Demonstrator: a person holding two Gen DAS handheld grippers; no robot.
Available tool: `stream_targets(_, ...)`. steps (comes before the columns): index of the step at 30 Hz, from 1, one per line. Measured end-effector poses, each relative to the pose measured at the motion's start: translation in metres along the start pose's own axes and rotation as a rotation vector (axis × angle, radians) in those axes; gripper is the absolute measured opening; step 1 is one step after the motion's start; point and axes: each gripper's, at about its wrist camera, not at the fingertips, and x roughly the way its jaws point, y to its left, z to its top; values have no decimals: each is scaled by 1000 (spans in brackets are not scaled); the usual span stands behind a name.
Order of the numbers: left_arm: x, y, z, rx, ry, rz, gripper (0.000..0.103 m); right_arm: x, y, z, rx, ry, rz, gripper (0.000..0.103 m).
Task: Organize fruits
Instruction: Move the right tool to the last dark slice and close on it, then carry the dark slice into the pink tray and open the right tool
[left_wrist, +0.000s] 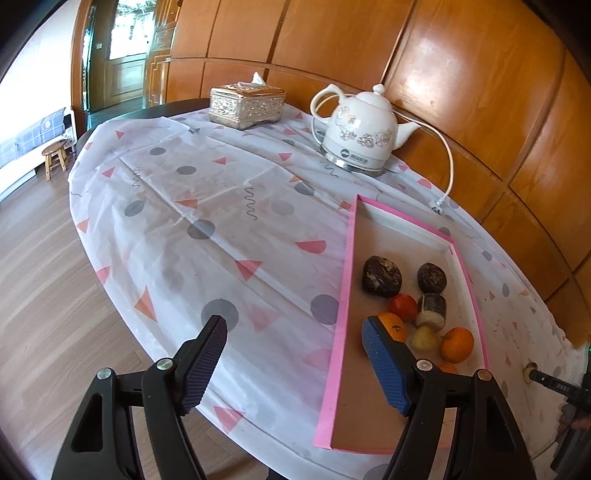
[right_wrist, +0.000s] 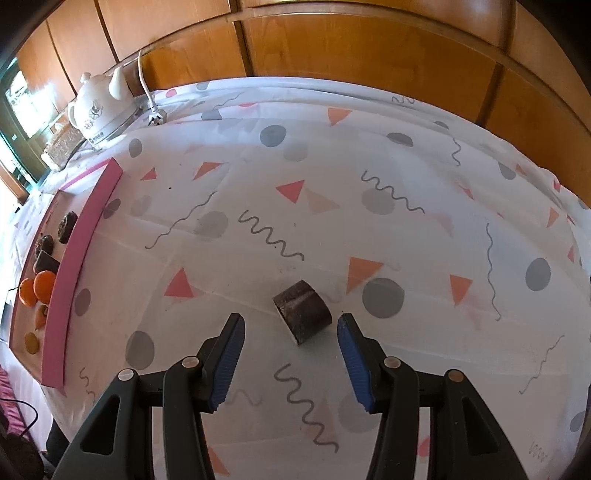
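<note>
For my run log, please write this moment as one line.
left tongs: open, over pink tray | right tongs: open, around dark cylinder piece on tablecloth | tray: oranges, dark fruits

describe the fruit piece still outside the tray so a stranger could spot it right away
On the patterned tablecloth, well to the right of the pink-rimmed tray, a dark brown cut chunk lies alone, just ahead of the open right gripper. Unlike the oranges and other pieces, which all sit inside the tray, it lies on bare cloth, a short cylinder on its side.

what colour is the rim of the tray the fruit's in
Pink; the tray rim shows best in the left wrist view.
</note>
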Motion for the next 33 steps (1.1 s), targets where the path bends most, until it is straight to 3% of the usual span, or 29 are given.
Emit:
stream_targets(7, -7, 2, -1, 11, -11, 29, 76, 10, -5, -2, -17, 0, -18, 52)
stream_targets(8, -8, 2, -2, 15, -13, 36, 76, 12, -5, -3, -21, -2, -24, 48)
stream_targets(9, -9, 3, -2, 17, -14, 39, 76, 13, -5, -3, -31, -4, -26, 35)
stream_targets(10, -10, 4, -3, 17, -13, 41, 76, 14, -4, -2, -38, -1, -27, 30)
stream_targets(23, -21, 0, -4, 32, -35, 20, 76, 10, 21, -9, -128, 3, -36, 30)
stream_targets(33, -23, -4, -5, 41, -34, 8, 77, 2, 74, -18, -214, -8, 56, 30)
